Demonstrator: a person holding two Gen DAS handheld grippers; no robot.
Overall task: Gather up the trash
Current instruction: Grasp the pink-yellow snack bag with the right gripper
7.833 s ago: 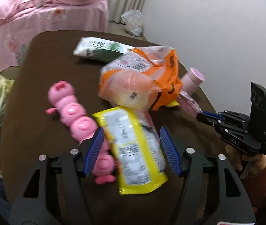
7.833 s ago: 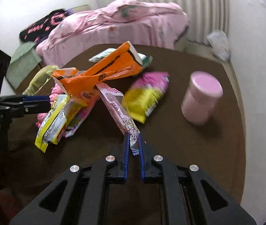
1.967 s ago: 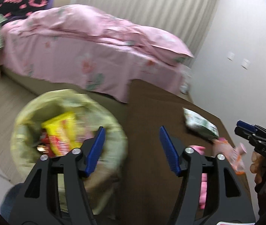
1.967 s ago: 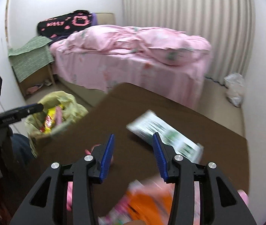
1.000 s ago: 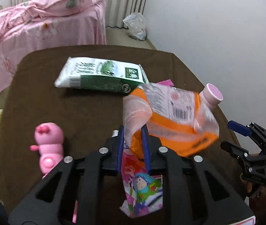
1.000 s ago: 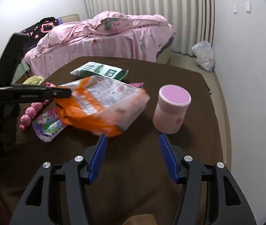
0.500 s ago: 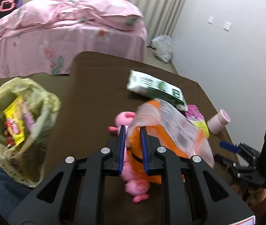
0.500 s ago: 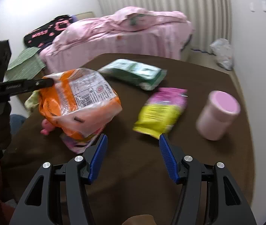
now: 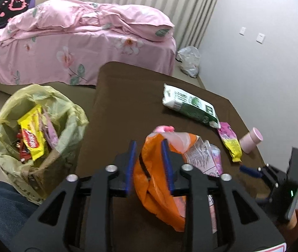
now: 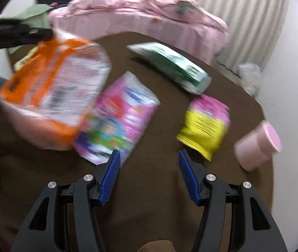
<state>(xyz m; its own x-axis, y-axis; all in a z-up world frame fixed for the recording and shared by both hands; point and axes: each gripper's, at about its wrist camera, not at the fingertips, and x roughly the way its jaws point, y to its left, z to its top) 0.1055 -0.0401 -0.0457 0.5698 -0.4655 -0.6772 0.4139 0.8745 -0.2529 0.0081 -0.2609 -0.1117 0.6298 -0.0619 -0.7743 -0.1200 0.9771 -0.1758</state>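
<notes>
while the brown table (image 9: 128, 105) fills most of both views, a trash bin (image 9: 69, 117) lined with a yellow-green bag stands just beside its left edge, with a yellow wrapper (image 9: 32, 134) lying among the rubbish inside. the orange bread bag (image 9: 159, 191) hangs in the left gripper (image 9: 147, 166), whose jaws are nearly closed and pinch its upper edge; its long axis runs steeply downward and toward the camera, above the table. a green-and-white carton (image 10: 169, 65) lies flat, its length running diagonally across the far tabletop. nearer lie a pink printed packet (image 10: 117, 117), a pink-and-yellow packet (image 10: 206, 126) and a tipped pink cup (image 10: 258, 145). the right gripper (image 10: 147, 174) hovers over bare table, jaws spread wide and holding nothing.
</notes>
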